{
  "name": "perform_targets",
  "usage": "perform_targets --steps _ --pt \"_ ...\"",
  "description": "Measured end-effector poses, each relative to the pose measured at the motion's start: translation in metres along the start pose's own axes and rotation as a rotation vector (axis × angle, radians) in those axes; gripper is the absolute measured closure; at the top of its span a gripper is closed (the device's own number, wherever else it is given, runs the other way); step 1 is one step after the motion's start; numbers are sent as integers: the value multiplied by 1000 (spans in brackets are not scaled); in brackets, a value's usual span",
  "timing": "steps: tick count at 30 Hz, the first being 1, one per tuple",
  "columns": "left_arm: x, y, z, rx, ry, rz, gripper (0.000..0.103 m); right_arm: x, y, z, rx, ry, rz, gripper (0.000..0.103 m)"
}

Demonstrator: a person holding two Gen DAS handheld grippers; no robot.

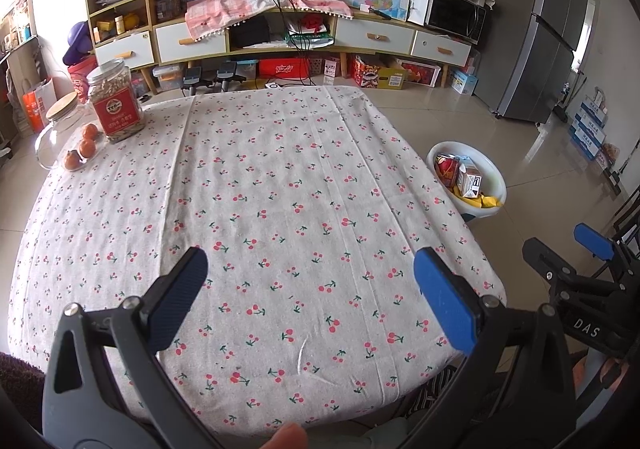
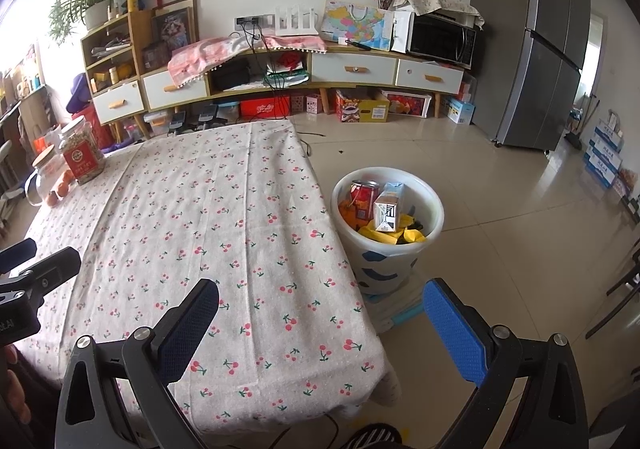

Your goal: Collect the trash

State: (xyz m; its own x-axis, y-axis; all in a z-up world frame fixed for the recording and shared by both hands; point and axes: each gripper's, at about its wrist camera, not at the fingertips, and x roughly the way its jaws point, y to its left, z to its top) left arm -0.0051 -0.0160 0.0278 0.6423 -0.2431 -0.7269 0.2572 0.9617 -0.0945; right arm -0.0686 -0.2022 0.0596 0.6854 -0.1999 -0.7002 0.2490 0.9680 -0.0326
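Both claws, left claw point(image 1: 310, 269) and right claw point(image 2: 320, 301), released and empty over cherry-print desk point(image 2: 224, 217); trash sits in white bin point(image 2: 430, 237) right of centre; risk: mistaking lower-left tangerines point(image 1: 86, 147) for rubbish.

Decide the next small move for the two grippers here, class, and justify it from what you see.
Probably stop: both the left gripper and right gripper are open and hold nothing, the bin already holds trash, and only jars and fruit remain.
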Motion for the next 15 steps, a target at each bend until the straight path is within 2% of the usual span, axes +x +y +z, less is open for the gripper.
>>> perform_targets --steps 15 --pt "-1 1 2 -30 2 -12 1 -5 5 4 -6 -7 16 0"
